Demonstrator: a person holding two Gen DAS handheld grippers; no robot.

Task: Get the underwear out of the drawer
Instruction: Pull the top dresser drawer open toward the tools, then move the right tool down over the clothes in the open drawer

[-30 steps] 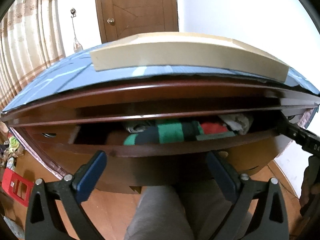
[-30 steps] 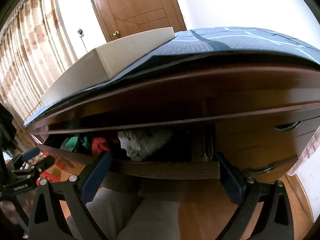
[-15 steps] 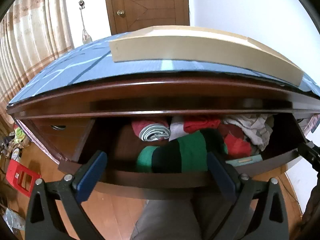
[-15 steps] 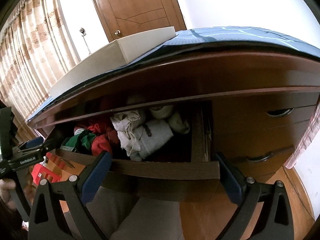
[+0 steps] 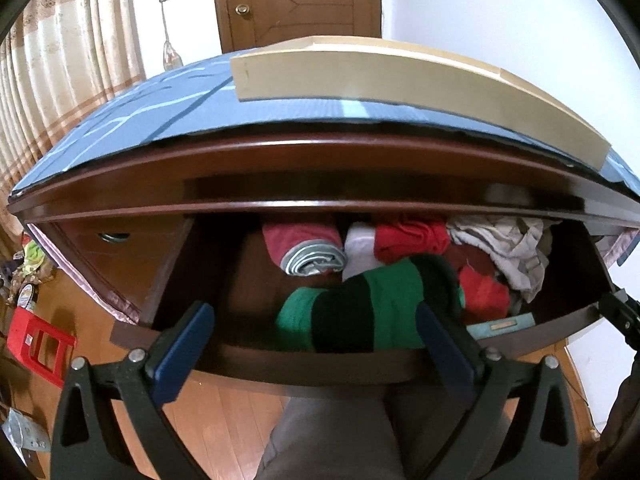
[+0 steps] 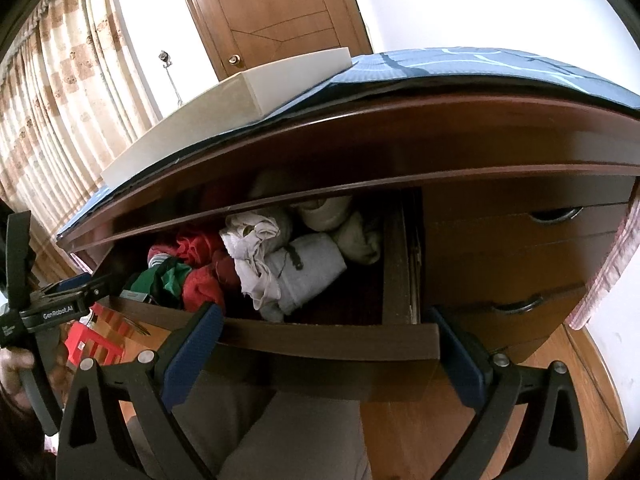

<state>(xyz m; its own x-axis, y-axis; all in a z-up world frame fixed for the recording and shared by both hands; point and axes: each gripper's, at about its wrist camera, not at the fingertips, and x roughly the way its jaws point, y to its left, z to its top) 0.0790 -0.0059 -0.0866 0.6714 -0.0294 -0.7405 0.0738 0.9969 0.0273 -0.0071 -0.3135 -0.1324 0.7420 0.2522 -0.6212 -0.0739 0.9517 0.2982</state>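
Observation:
The dark wooden drawer stands pulled out, its front rim just beyond my fingertips; it also shows in the right wrist view. Inside lie rolled and bunched clothes: a green-and-black striped roll, a red-and-grey roll, red pieces and crumpled grey-white pieces. My left gripper is open and empty, level with the drawer front. My right gripper is open and empty at the drawer's right front corner. The left gripper shows in the right wrist view.
A blue patterned mat and a shallow beige tray lie on the dresser top. More drawers with metal handles are to the right. A red stool stands on the wooden floor at left. The person's legs are below the drawer.
The drawer has slid out toward me, exposing more of the clothes inside. Both grippers have risen and look down into it more; both stayed open.

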